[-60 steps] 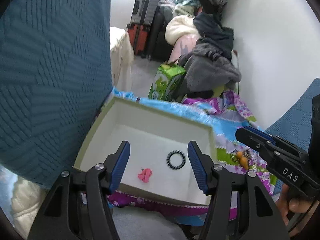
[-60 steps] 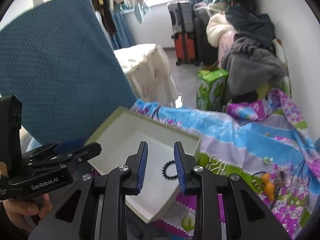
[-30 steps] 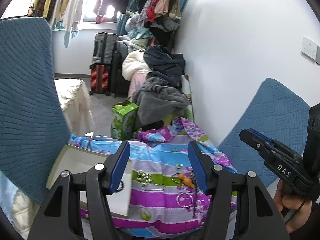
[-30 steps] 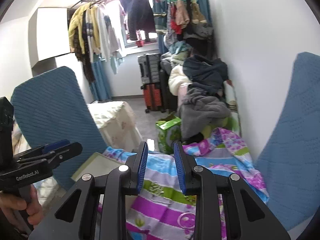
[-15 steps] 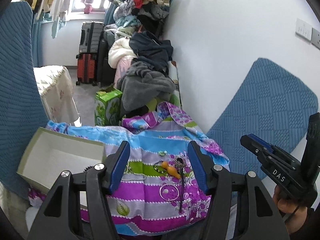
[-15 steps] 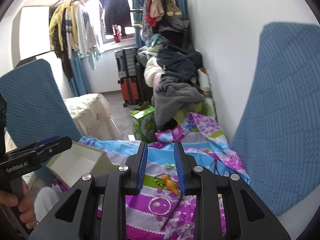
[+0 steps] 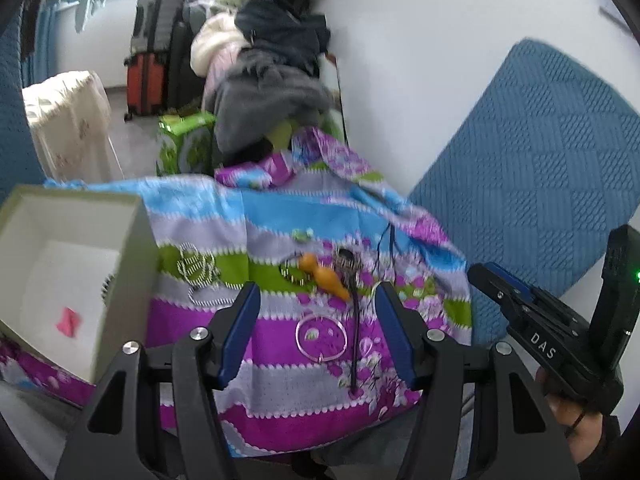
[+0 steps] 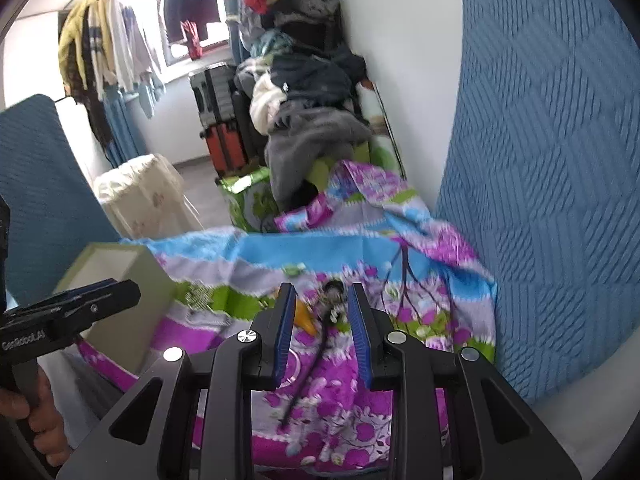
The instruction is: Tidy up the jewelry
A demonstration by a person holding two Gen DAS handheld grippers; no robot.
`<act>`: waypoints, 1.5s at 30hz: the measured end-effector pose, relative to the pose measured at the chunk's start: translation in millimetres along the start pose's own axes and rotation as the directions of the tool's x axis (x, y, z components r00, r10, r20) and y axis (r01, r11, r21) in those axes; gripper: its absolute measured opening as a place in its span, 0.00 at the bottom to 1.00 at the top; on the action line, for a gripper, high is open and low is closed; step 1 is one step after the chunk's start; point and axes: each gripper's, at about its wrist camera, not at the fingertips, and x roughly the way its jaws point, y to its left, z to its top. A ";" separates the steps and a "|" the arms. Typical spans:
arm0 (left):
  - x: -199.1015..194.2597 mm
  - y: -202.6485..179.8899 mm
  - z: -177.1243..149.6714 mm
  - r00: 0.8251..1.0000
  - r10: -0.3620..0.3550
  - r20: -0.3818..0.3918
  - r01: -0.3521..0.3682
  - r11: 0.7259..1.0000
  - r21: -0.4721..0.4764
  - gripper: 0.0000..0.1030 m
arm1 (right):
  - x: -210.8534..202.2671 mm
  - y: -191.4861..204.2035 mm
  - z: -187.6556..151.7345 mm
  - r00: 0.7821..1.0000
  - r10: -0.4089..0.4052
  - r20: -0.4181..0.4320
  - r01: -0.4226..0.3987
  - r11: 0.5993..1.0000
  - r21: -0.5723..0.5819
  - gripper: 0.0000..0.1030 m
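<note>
Left gripper (image 7: 318, 330): held low over the near edge of the patterned cloth (image 7: 280, 344), pointing forward; blue fingers (image 7: 240, 332) spread wide, nothing between them.
Right gripper (image 8: 322, 334): raised above the cloth, aimed at the jewelry cluster; fingers (image 8: 285, 332) parted by a moderate gap, empty.
Right gripper in left view (image 7: 532, 322): at the right side, in front of the blue cushion (image 7: 532, 168); holding hand partly visible below it; jaw state not readable from this side.
Left gripper in right view (image 8: 76, 314): at the left edge, beside the box.
Silver ring bangle (image 7: 321, 337): flat on the purple stripe, between the left fingers in view.
Orange pendant (image 7: 324, 276): on the cloth beyond the bangle, beside a dark beaded piece (image 7: 347, 263) whose black cord (image 7: 355, 340) trails toward the camera.
Chain pieces (image 7: 198, 270): on the green stripe, near the box.
Small green item (image 7: 301, 234): farther back on the grey stripe.
Open box (image 7: 136, 264): left of the jewelry, on the cloth; pink item (image 7: 68, 321) on its white floor.
Surroundings: clothes pile (image 7: 268, 80), suitcases (image 7: 154, 52), green carton (image 7: 184, 148) behind the cloth.
</note>
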 end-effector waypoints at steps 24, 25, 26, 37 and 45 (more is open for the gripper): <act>126.2 9.9 -49.0 0.967 0.014 -0.254 -0.014 1.000 0.002 0.25 | 145.4 -18.7 -43.5 0.953 0.128 -0.274 -0.130 0.991 0.014 0.16; 129.5 10.7 -49.8 0.965 0.019 -0.261 -0.018 1.000 0.005 0.23 | 150.2 -18.8 -44.4 0.950 0.129 -0.284 -0.130 0.991 0.015 0.16; 130.9 12.0 -51.0 0.962 0.033 -0.270 -0.031 0.999 0.012 0.22 | 155.2 -19.1 -45.1 0.946 0.133 -0.294 -0.134 0.991 0.018 0.16; 142.8 10.2 -51.1 0.959 0.051 -0.279 -0.037 0.998 0.057 0.17 | 179.1 -14.3 -49.4 0.937 0.120 -0.327 -0.134 0.991 -0.020 0.12; 155.6 -4.2 -46.8 0.948 0.156 -0.277 -0.109 0.978 0.177 0.05 | 182.2 -19.6 -47.8 0.937 0.128 -0.324 -0.129 0.991 0.019 0.08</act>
